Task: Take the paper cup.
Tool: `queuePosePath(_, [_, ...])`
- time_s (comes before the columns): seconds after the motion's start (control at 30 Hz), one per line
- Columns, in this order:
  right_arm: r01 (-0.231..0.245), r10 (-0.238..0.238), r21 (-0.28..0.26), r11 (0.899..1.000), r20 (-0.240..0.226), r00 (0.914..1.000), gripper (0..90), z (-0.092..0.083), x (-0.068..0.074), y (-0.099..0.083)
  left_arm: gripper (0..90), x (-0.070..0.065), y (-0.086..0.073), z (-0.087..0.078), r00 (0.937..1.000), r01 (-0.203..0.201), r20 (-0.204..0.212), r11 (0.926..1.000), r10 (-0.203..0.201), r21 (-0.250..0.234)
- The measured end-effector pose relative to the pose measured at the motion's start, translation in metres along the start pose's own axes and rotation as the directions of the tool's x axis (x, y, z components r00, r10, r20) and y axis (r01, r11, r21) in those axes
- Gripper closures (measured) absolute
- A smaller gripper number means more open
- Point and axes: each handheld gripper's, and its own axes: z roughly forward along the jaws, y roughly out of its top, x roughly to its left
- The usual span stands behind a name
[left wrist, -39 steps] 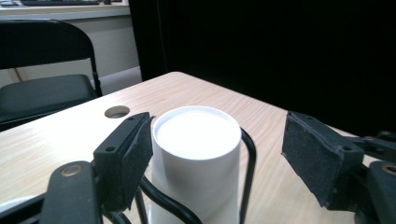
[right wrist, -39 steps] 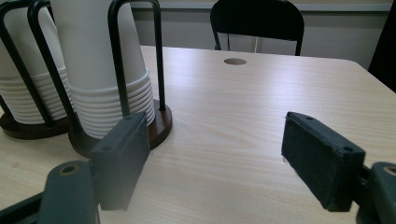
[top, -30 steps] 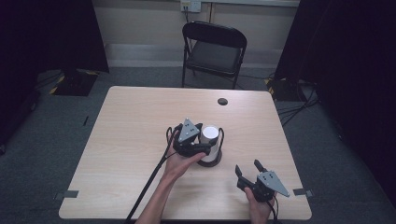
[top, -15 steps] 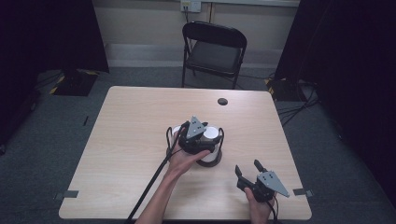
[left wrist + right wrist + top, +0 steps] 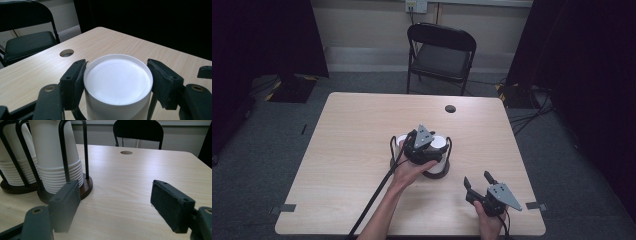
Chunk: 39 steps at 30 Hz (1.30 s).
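The left tongs (image 5: 117,82) are clamped on the top of a stack of white paper cups (image 5: 118,82); their jaws have just been closing, and both matt black, block-shaped pads now press the smooth rim of the uppermost cup's flat, round, upturned base. In the high view the left tongs (image 5: 424,147), topped by a grey three-cornered plate, sit over this stack near the middle of the tabletop (image 5: 352,150), held by the person's left hand (image 5: 409,170), with a black cable trailing back toward the near edge.

The cups are nested upside down, their rolled rims forming a ribbed band low on the stack (image 5: 60,173). They stand on a dark round base inside a holder (image 5: 72,150) of thin, black, bent wire hoops. A second holder of the same kind (image 5: 12,157), also full of white cups, stands just beside it.

The right tongs (image 5: 115,202) are apart, with nothing between their thick, faintly grainy pads, and hover over bare wood. In the high view the right tongs (image 5: 480,181) sit near the tabletop's front right corner, well apart from the cups.

The tabletop is pale wood-grain laminate with rounded corners and a round cable hole (image 5: 450,108) near its far edge. Behind it stands a black folding chair (image 5: 441,52) with a padded seat.
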Motion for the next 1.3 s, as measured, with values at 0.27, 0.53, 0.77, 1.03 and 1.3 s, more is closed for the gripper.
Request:
queuePosePath(0.27, [0.002,-0.002,-0.006,1.000,0.002,1.0000,22.9,0.000,0.000,0.000,33.0,-0.001,-0.001,0.001,0.9999,-0.012,-0.005,0.9997,0.012,0.022])
queuePosePath(0.53, [0.003,-0.003,-0.008,1.000,0.004,1.0000,22.9,-0.001,0.000,0.000,34.2,0.001,0.000,0.000,0.9999,0.012,0.003,0.9998,-0.012,0.017])
queuePosePath(0.77, [0.001,-0.001,-0.011,1.000,0.004,1.0000,22.9,-0.001,0.000,0.000,34.2,0.002,0.000,-0.001,0.9997,0.026,-0.002,0.9996,-0.026,0.006])
queuePosePath(1.03, [0.002,-0.002,-0.012,1.000,0.005,1.0000,22.9,-0.001,0.000,0.000,34.3,0.005,0.002,-0.006,0.9987,0.050,0.010,0.9986,-0.050,-0.018])
queuePosePath(1.3, [0.001,-0.001,-0.011,1.000,0.005,1.0000,22.9,-0.001,0.000,0.000,34.2,0.005,0.004,-0.010,0.9981,0.060,0.014,0.9970,-0.059,-0.048])
